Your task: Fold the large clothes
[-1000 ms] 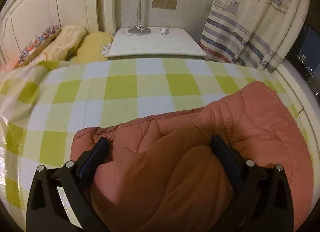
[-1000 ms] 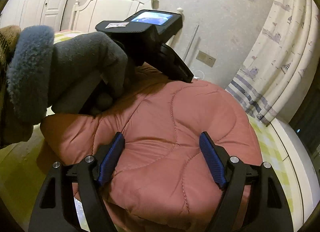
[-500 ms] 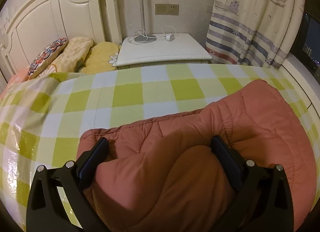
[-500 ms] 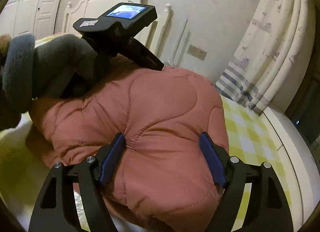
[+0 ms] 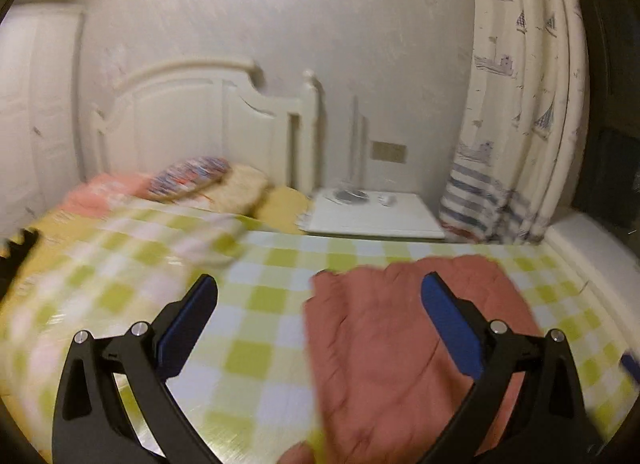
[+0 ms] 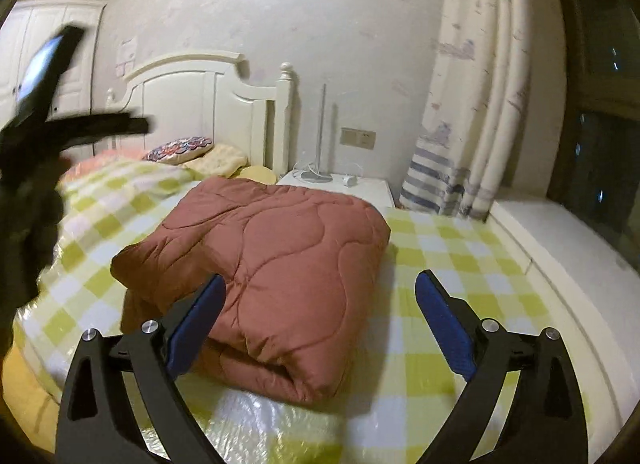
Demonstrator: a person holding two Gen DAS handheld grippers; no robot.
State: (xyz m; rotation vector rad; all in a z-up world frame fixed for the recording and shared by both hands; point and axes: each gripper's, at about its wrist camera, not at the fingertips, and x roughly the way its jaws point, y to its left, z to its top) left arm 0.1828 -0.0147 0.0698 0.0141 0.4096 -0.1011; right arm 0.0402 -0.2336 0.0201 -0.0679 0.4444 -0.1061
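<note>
Your left tongs (image 5: 320,292) are wide apart and hold nothing. In the left view the picture is blurry. Between the two blue fingers you see mostly the green and white checked bed cover (image 5: 256,304). The red quilted coat (image 5: 384,344) lies on the cover and shows behind your right finger (image 5: 448,328), with its left edge about in the middle of the gap. To the left of your left finger (image 5: 188,324) the bed cover is bare and bumpy. Far ahead are the pillows (image 5: 208,180) and the white headboard (image 5: 192,116). Ahead and to the right stands the white night table (image 5: 376,216), and the curtain (image 5: 516,104) hangs further right.

Your right tongs (image 6: 320,296) are wide apart too, and hold nothing. In the right view the red quilted coat (image 6: 272,256) sits folded in a thick pile on the bed cover (image 6: 460,256). Its near left part shows behind your left finger (image 6: 196,324). Its right edge ends in the gap, well short of your right finger (image 6: 444,324). Past that edge the cover is bare all the way to the white ledge (image 6: 560,244) on the right. Your left tongs (image 6: 60,120) show as a dark blur far to the left, up off the bed.
</note>
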